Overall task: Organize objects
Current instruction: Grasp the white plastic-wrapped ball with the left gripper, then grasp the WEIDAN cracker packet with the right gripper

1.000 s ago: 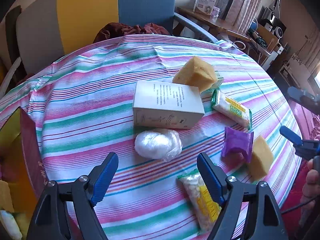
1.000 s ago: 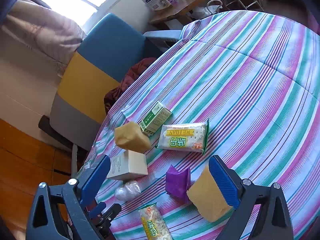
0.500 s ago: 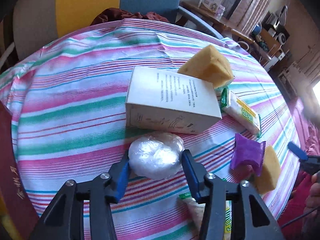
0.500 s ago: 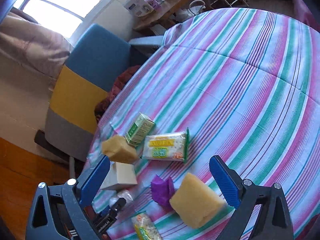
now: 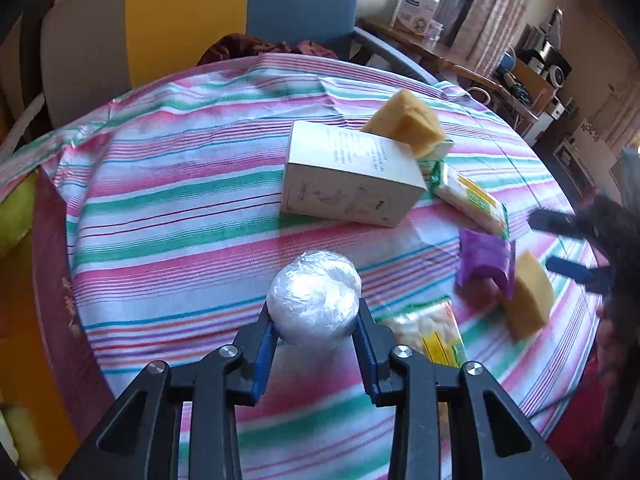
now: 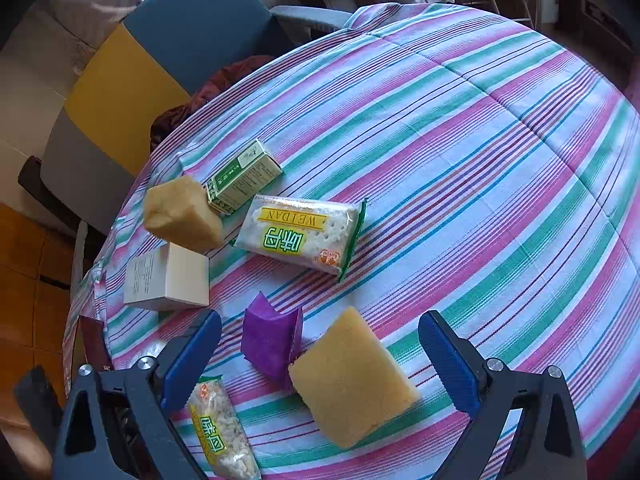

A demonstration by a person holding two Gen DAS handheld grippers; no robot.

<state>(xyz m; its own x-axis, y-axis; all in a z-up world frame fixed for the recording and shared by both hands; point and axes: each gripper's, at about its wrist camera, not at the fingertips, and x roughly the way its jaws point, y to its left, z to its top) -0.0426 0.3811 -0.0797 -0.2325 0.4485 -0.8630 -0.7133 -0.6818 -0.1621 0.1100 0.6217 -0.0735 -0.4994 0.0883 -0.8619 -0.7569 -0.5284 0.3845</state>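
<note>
Where the round counter [image 6: 500, 128] fills both views, a cloth striped in pink, green, blue and white covers it, creased at the upper middle. The left gripper [image 5: 316, 338] has its fingers clamped on a plastic-wrapped white ball [image 5: 314, 298] at lower centre, raised above the cloth. The right gripper [image 6: 320, 364] holds its fingers wide apart over a yellow sponge [image 6: 352, 376] lying flat beside a purple packet [image 6: 270, 340]. At upper left stands a blue, yellow and grey armchair [image 6: 152, 64]; a wooden side table [image 5: 432, 50] and curtains [image 5: 480, 12] sit at upper right.
</note>
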